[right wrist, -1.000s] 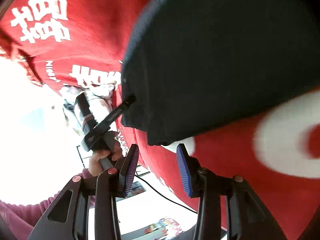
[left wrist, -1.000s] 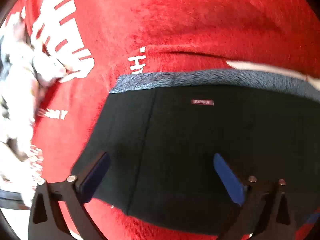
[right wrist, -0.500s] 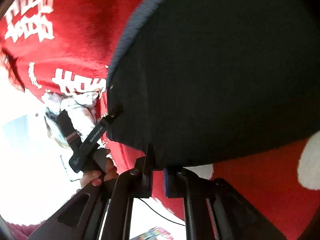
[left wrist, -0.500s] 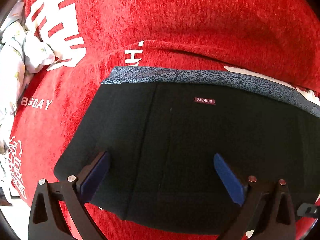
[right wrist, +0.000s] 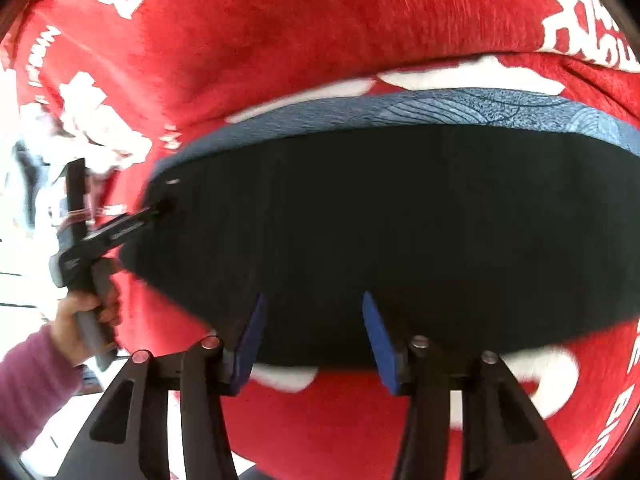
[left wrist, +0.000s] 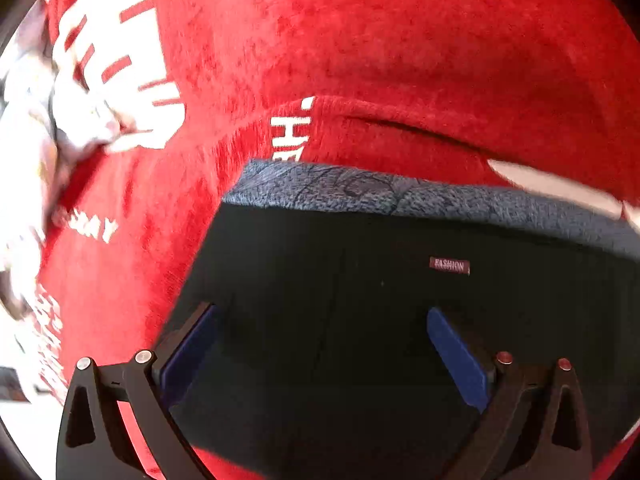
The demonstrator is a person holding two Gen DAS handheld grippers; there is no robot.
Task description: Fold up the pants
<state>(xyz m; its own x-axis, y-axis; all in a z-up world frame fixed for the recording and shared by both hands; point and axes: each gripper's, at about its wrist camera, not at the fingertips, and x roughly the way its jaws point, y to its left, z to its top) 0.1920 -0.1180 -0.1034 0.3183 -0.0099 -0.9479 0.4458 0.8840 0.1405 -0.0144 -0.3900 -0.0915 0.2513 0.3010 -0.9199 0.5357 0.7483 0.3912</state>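
Note:
The black pants [left wrist: 340,320] lie folded flat on a red blanket [left wrist: 360,40], with a grey-blue patterned waistband [left wrist: 400,196] along the far edge and a small "FASHION" label [left wrist: 449,266]. My left gripper [left wrist: 320,348] is open and empty, its blue pads over the near part of the pants. In the right wrist view the pants [right wrist: 400,220] fill the middle. My right gripper [right wrist: 312,344] is open at their near edge. The left gripper [right wrist: 120,232] shows at the pants' left corner, held by a hand.
The red blanket [right wrist: 320,20] has white printed lettering and covers the whole surface. A crumpled white patterned cloth [left wrist: 36,120] lies at the far left. A bright white floor or table area [right wrist: 24,264] shows beyond the blanket's left edge.
My right gripper was shut on the pants' near edge half a second ago and has opened and let go. The left gripper stayed open and shifted slightly left over the pants.

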